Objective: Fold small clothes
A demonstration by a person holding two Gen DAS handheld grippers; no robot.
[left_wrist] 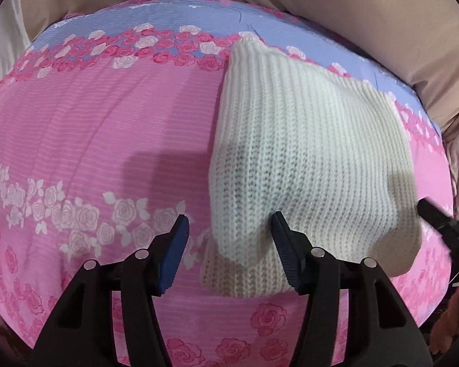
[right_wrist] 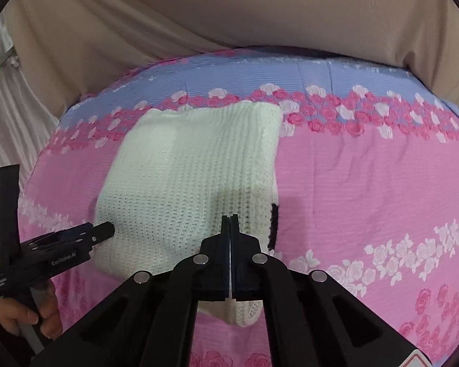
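Note:
A white ribbed knit garment [left_wrist: 309, 165] lies folded on the pink floral bedsheet [left_wrist: 91, 122]; it also shows in the right wrist view [right_wrist: 192, 171], with a black trim strip [right_wrist: 274, 226] at its right edge. My left gripper [left_wrist: 229, 223] is open, its right finger [left_wrist: 283, 244] resting on the garment's near left corner, its left finger over the sheet. My right gripper [right_wrist: 230, 218] is shut, its tips over the garment's near edge; whether cloth is pinched is hidden. The left gripper also shows in the right wrist view [right_wrist: 102, 232].
The sheet [right_wrist: 367, 183] has a blue band with roses at the far side [right_wrist: 260, 70]. Beige cloth [right_wrist: 229, 9] rises behind the bed. A white curtain [right_wrist: 12, 116] hangs at the left. The right gripper's tip [left_wrist: 434, 214] enters the left wrist view at the right.

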